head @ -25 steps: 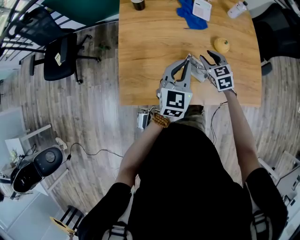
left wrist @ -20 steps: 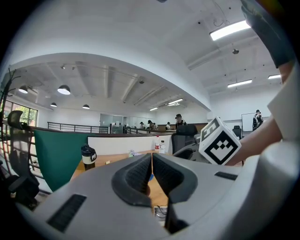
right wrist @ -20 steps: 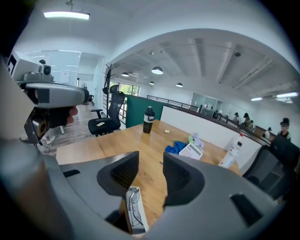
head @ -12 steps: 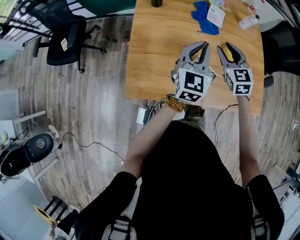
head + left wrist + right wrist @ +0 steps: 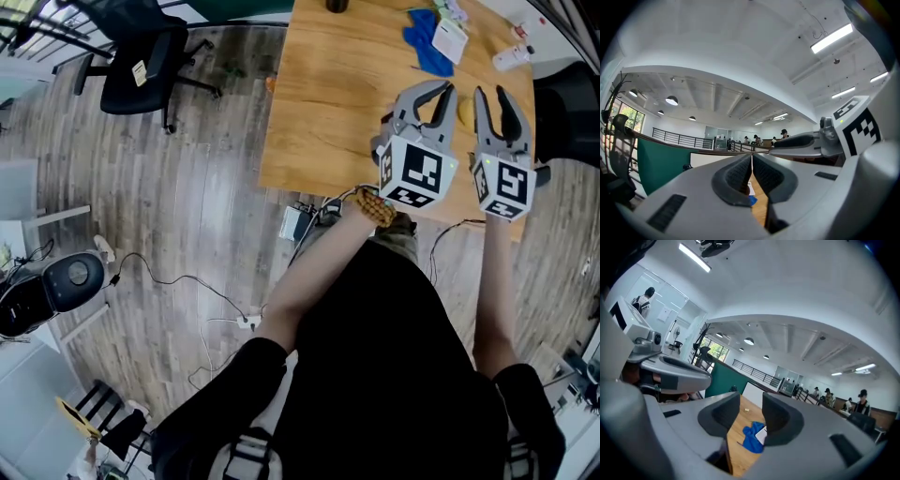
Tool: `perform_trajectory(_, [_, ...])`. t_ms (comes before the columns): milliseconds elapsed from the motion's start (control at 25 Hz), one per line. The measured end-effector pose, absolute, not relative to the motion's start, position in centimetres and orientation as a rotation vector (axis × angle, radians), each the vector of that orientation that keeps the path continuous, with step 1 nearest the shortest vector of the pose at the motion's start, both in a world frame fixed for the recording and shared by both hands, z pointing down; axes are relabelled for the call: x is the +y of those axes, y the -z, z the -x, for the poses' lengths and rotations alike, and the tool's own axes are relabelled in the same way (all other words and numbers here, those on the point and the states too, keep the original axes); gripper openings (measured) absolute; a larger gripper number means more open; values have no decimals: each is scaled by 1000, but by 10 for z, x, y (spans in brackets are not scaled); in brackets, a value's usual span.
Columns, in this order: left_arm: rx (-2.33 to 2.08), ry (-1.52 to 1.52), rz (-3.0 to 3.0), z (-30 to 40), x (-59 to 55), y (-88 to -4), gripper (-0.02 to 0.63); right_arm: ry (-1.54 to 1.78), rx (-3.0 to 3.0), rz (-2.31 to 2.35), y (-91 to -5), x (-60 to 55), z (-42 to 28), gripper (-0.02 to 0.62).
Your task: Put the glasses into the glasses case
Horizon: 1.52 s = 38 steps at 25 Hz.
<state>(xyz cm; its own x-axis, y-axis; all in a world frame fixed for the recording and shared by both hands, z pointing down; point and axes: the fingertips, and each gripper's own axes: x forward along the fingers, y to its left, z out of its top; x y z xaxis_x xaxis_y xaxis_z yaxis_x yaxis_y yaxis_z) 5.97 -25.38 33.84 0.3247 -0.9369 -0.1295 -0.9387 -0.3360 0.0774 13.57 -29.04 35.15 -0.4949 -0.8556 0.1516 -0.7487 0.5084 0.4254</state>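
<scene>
Up off the table [image 5: 337, 103] since a second ago with the left gripper [image 5: 439, 89] and the right gripper [image 5: 494, 94] — now held about level over its near edge. Left: pressed together on nothing. Right: parted, just eased inward a little, nothing between. No sign of glasses or case in any view; possibly hidden under the grippers, so cannot confirm the task as done. Right gripper view: blue cloth [image 5: 751, 437] and white card [image 5: 762, 434] in the gap — left gripper view gives only a sliver.
</scene>
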Motion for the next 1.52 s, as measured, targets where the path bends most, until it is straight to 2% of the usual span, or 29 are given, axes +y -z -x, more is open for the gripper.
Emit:
perform_trajectory(440, [1869, -223, 2561, -91, -258, -340, 23, 471, -2455, -1343, -322, -269, -158, 143])
perform_trajectory(600, [1881, -202, 2507, -114, -250, -333, 23, 477, -2489, -1384, -317, -259, -185, 105])
perform_trajectory(680, [1892, -193, 2469, -126, -243, -333, 23, 448, -2509, -1385, -324, -251, -197, 71])
perform_trajectory(1040, [1919, -175, 2356, -158, -206, -343, 23, 277, -2502, -1349, -380, -214, -237, 18])
perform_trajectory(1520, [1861, -37, 2457, -205, -175, -400, 23, 155, -2475, -1297, -425, -185, -260, 6])
